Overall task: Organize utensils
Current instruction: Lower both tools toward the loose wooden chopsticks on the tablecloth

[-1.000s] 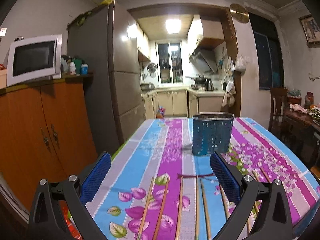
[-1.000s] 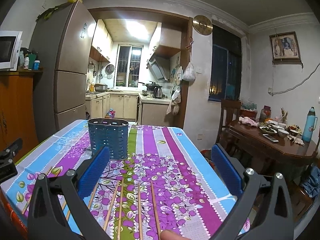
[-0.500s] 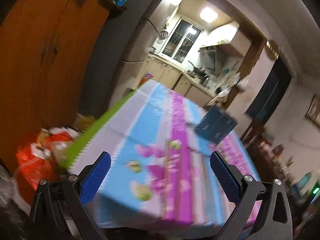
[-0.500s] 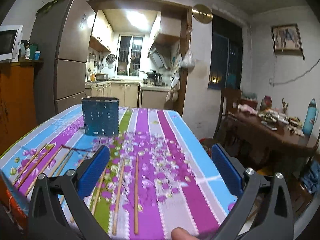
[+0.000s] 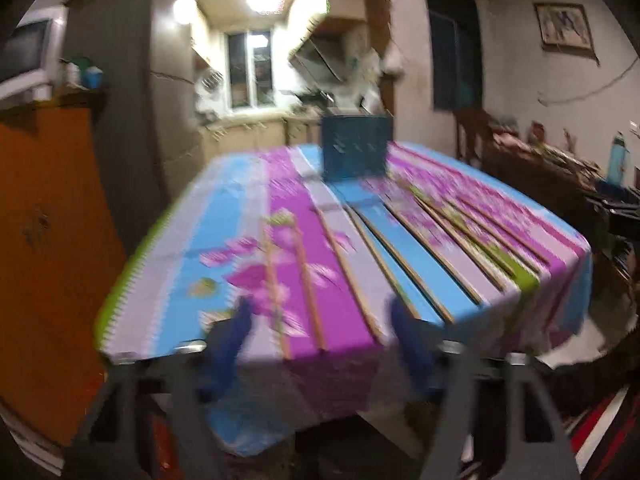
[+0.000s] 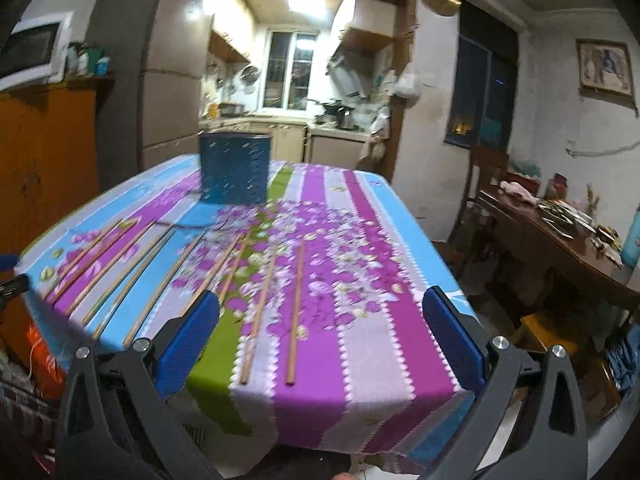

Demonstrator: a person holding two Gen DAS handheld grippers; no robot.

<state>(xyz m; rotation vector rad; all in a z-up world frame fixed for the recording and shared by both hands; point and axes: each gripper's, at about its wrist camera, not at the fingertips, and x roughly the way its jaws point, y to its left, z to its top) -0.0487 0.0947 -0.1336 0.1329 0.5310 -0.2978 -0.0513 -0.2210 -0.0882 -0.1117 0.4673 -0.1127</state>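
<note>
both claws [image 6: 320, 332] [image 5: 318, 344] spread wide, empty, floral tablecloth [image 6: 360, 280], kitchen behind

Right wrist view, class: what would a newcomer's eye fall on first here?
The striped floral tablecloth, bright purple and blue, fills the middle. Wooden chopsticks lie spread across its near half, and a blue utensil holder stands upright at the far end. The right gripper is open and empty at the near edge.

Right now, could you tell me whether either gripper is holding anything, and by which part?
Nothing is held: the left gripper and right gripper are both open, and the chopsticks lie untouched on the table.
</note>
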